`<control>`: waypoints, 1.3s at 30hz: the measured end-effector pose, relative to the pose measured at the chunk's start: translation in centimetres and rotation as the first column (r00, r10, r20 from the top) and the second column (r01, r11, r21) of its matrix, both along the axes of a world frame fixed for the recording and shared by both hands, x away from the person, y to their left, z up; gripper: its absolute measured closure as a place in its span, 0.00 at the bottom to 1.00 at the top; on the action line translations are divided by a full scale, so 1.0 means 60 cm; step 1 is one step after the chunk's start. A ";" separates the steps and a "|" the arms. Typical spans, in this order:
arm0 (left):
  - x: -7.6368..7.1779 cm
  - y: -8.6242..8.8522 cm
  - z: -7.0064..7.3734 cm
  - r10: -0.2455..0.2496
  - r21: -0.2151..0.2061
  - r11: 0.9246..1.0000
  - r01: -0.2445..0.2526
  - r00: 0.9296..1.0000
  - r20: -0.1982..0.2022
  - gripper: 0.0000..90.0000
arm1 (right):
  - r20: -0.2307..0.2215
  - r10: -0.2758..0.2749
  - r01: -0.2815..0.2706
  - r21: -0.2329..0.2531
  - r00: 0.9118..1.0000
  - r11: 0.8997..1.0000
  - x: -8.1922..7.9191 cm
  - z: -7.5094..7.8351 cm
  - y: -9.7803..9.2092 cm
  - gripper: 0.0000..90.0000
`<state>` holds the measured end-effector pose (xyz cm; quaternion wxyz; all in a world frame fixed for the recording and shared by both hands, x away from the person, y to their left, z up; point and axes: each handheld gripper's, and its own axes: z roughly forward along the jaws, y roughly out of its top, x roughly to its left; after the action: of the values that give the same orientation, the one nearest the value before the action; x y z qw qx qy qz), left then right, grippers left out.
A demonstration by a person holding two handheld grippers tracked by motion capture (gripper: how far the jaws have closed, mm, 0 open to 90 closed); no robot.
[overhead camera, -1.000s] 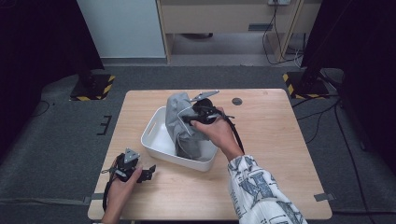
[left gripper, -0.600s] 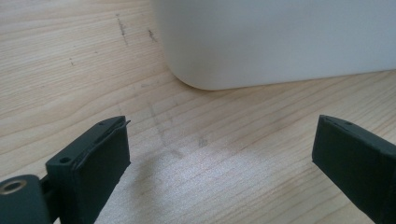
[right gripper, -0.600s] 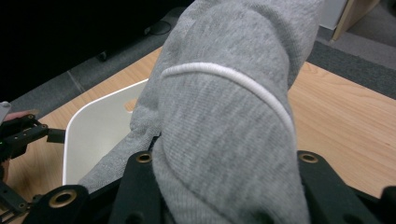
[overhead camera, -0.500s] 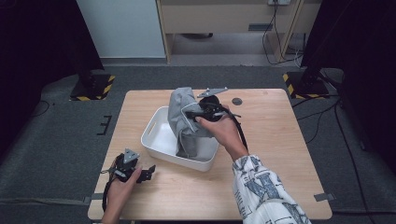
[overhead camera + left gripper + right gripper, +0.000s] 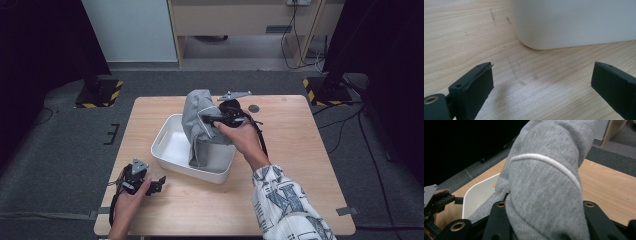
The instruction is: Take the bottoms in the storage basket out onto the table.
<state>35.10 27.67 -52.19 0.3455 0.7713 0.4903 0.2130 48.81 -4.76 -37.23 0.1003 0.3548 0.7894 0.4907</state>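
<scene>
A grey garment (image 5: 200, 122) with a thin white piping line (image 5: 549, 161) hangs over the white tub (image 5: 172, 145), its lower end inside the tub. My right gripper (image 5: 212, 119) is shut on the cloth and holds it above the tub's right half; in the right gripper view the grey garment (image 5: 546, 195) bulges between the jaws. My left gripper (image 5: 157, 184) rests on the table in front of the tub's left corner, open, nothing between its jaws. In the left gripper view the tub's white wall (image 5: 574, 22) stands just ahead of my left gripper (image 5: 541, 87).
The tub sits mid-table on a light wooden top (image 5: 300, 170). A small dark round disc (image 5: 254, 108) lies at the back right. Black and yellow striped stand feet (image 5: 320, 90) are on the floor behind the table.
My right gripper has lifted the garment a little higher and shifted it toward the back right over the tub. The left gripper has stayed put.
</scene>
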 end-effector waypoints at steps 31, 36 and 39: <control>0.003 0.000 0.003 -0.002 0.025 1.000 0.002 1.000 0.010 0.04 | 0.017 -0.041 0.039 0.070 0.999 0.997 0.000 0.019 -0.040 0.69; 0.003 -0.003 0.003 -0.007 0.029 1.000 0.007 1.000 0.012 0.04 | 0.019 -0.045 0.043 0.074 0.999 0.996 -0.002 0.022 -0.045 0.69; 0.004 -0.002 0.002 -0.005 0.035 0.999 0.004 1.000 0.010 0.04 | 0.018 -0.044 0.043 0.072 0.999 0.997 -0.001 0.022 -0.046 0.69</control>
<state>35.36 27.54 -52.04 0.3348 0.7772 0.4830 0.2247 48.75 -7.51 -35.91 0.1060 0.3705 0.7625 0.5198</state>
